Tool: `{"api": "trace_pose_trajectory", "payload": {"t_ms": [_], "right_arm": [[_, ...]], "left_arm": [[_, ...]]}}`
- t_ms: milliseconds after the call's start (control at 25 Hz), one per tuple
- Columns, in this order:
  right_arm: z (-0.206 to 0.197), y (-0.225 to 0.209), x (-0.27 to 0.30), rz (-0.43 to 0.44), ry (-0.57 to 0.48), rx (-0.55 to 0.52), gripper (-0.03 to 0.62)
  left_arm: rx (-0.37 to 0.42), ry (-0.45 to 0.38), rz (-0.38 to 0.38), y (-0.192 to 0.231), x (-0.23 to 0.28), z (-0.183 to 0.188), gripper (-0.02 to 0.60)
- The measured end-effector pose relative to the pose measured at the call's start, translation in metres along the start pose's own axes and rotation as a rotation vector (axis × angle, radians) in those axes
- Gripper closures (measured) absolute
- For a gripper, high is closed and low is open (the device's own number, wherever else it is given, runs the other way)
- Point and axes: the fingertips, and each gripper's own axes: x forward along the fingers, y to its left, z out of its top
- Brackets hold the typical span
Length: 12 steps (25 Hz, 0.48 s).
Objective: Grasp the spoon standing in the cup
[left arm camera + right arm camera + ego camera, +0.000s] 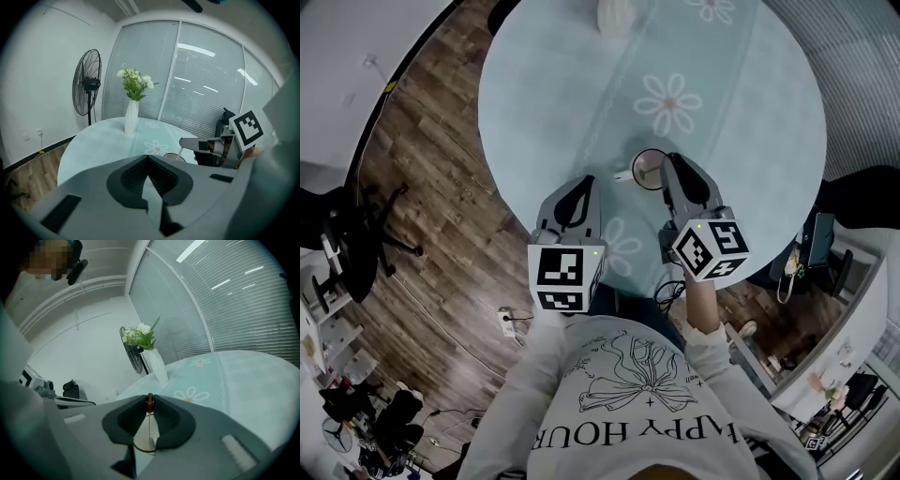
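R gripper (150, 398) clamped on spoon (150, 427) tip above cup (649, 170); L gripper (148, 158) closed, empty; table (581, 75).

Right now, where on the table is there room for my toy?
Free: the bare table between the vase and the cup, plus its left side. Crowded: the near edge, where the right tool grips the spoon in the cup, left tool alongside.

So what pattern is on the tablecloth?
The tablecloth is pale teal, printed with white daisy-like flowers; it shows best in the head view.
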Motion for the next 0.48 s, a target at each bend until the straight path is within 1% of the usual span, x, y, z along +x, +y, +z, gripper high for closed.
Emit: {"api": "trace_pose_trajectory", "payload": {"t_ms": [280,480], "right_arm": [[0.023,0.014,-0.018,-0.004,-0.069,0.004,0.539],[0.04,0.027,-0.032,0.001,-0.115,-0.018,0.539]], "left_arm": [[0.012,-0.064,0.007,0.0,-0.022,0.019,0.575],[0.019,-0.095,0.014,-0.003,-0.038,0.027,0.575]]}}
